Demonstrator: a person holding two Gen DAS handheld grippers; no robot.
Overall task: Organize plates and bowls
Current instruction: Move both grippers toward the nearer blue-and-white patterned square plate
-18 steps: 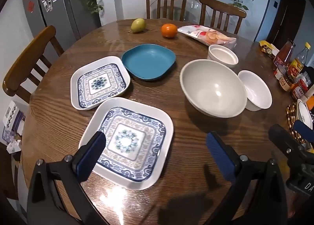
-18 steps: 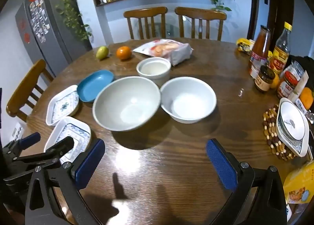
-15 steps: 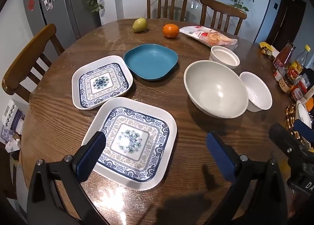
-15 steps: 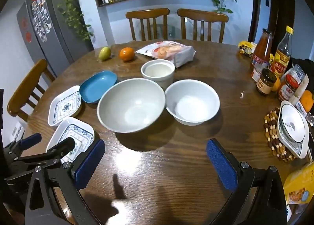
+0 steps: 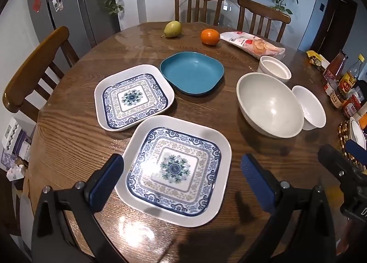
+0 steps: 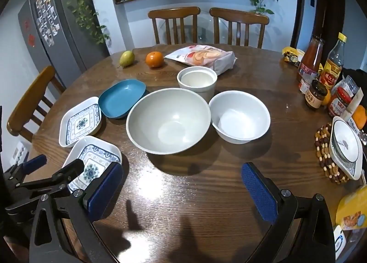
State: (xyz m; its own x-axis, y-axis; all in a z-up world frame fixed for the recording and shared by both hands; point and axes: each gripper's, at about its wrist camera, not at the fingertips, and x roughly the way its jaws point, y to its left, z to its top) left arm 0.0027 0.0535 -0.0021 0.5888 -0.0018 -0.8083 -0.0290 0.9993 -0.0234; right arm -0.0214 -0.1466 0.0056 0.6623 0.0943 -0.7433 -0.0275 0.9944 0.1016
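Overhead, both grippers hang tilted down at a round wooden table (image 5: pixel 68 139), nothing between either pair of fingers.

Left gripper (image 5: pixel 183 178): jaws spread wide, empty. It hovers over the near patterned plate (image 5: pixel 176 169), a white square dish with blue-and-tan border and a floral centre. Whether the blue pads are clear of the rim cannot be told from the left wrist view.

Second patterned plate (image 5: pixel 134 98), same design, lies just beyond and left of the first, corners nearly meeting. Behind it sits a blue plate (image 5: pixel 192 72), plain and rounded-square, just beside the second plate's far corner.

Right gripper (image 6: pixel 182 192): jaws also wide apart, empty, held over bare tabletop in front of the bowls.

Bowls, right wrist view: large grey bowl (image 6: pixel 168 120) in the middle; white bowl (image 6: pixel 239 116) touching or nearly touching its right rim; small straight-sided white cup bowl (image 6: pixel 197 79) just behind the two. All upright and empty.

Far edge of table: green pear (image 6: pixel 126 57), orange (image 6: pixel 154 59), snack bag (image 6: pixel 204 56) lying flat. Right side: sauce bottles and jars (image 6: pixel 321 72) clustered, and a beaded trivet (image 6: pixel 325 155) carrying another small white dish (image 6: pixel 346 143).

Three wooden chairs (image 6: pixel 174 24) stand around the table; a grey fridge (image 6: pixel 59 24) with magnets stands at left.
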